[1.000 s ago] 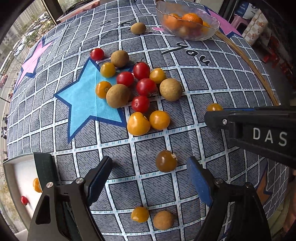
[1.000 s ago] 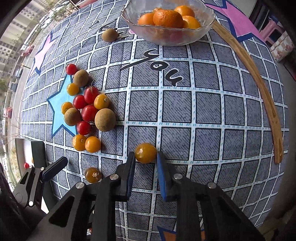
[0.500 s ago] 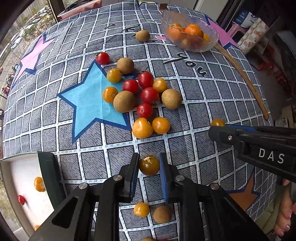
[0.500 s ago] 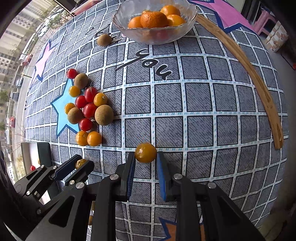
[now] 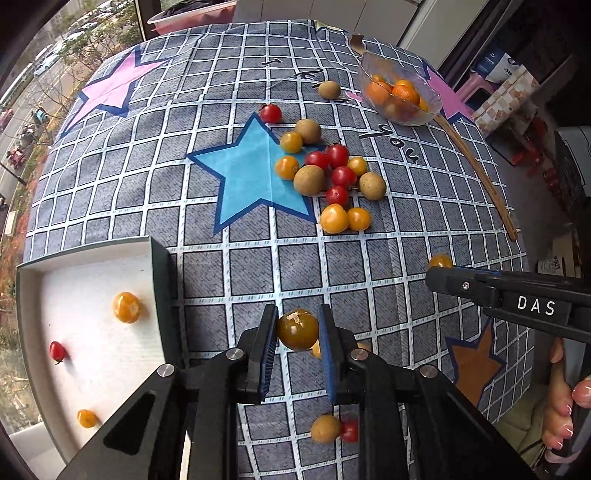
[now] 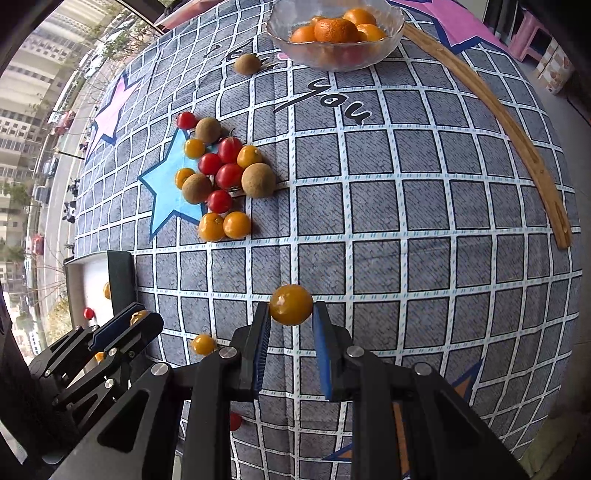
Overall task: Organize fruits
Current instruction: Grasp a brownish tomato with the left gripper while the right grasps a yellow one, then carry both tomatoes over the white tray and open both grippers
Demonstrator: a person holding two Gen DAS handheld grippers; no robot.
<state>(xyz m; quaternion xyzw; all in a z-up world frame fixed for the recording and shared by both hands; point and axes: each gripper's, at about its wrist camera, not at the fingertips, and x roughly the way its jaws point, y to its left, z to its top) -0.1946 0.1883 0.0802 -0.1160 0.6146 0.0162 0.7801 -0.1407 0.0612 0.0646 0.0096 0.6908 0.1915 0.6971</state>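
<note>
My left gripper [image 5: 297,328] is shut on a dark amber tomato [image 5: 297,329] and holds it above the cloth, right of the white box [image 5: 92,332]. My right gripper [image 6: 291,308] is shut on a yellow-orange tomato [image 6: 291,304], lifted over the cloth; it also shows in the left wrist view [image 5: 439,261]. A pile of red tomatoes, yellow tomatoes and brown longans [image 5: 325,177] lies by the blue star [image 5: 247,173]. The box holds two orange fruits and a red tomato [image 5: 57,350].
A glass bowl of oranges [image 6: 336,33] stands at the far side, with a lone longan [image 6: 247,63] beside it. A curved wooden strip [image 6: 517,140] runs along the right edge. Loose fruits [image 5: 325,428] lie under my left gripper.
My left gripper closed on the dark amber tomato and lifted it back toward the box. My right gripper stayed shut on its tomato and rose a little.
</note>
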